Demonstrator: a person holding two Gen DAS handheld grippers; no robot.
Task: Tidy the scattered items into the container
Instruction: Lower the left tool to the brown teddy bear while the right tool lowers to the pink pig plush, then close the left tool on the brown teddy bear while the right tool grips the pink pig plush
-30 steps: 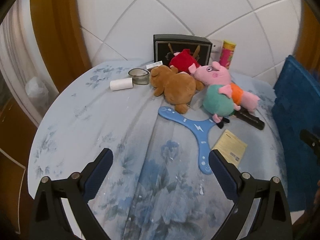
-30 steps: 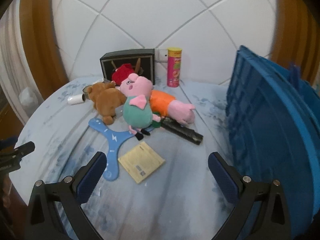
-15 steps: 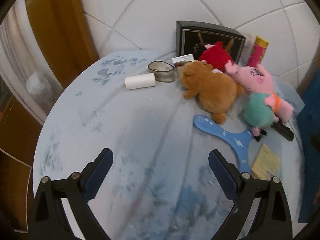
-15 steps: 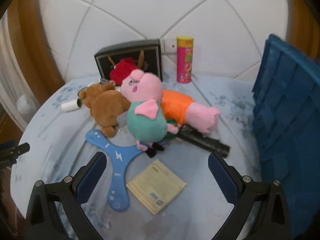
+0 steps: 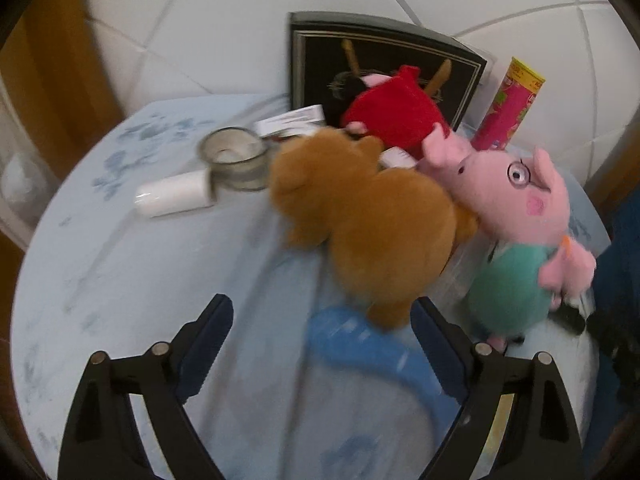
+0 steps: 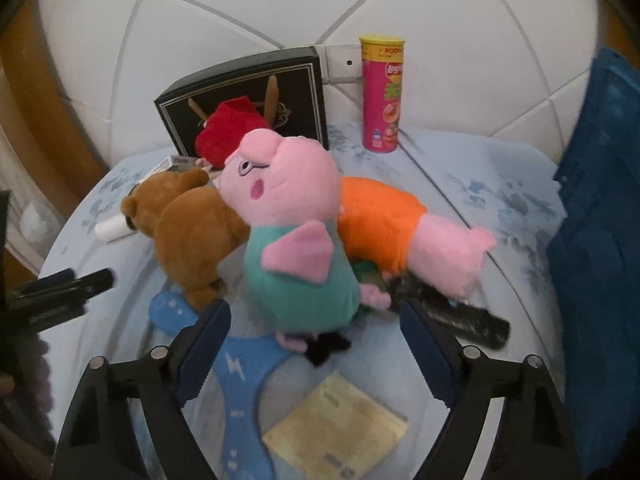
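Observation:
A pile of toys lies on the round blue-flowered table. My left gripper (image 5: 320, 328) is open, just short of the brown plush bear (image 5: 376, 224), above the blue boomerang (image 5: 360, 348). My right gripper (image 6: 316, 332) is open, its jaws on either side of the feet of the green-shirted pig plush (image 6: 296, 248). Behind it lie a pig plush in orange (image 6: 400, 224), a red plush (image 6: 228, 132) and the bear (image 6: 188, 228). The blue crate (image 6: 600, 240) stands at the right.
A black box (image 6: 248, 100) and a pink chips can (image 6: 382, 92) stand by the white wall. A glass cup (image 5: 236, 158) and white roll (image 5: 176, 194) lie left of the bear. A yellow packet (image 6: 340, 428) and black remote (image 6: 460, 312) lie near my right gripper.
Both grippers have moved forward toward the toy pile. The left one has swung right onto the bear; the right one has closed in on the green-shirted pig.

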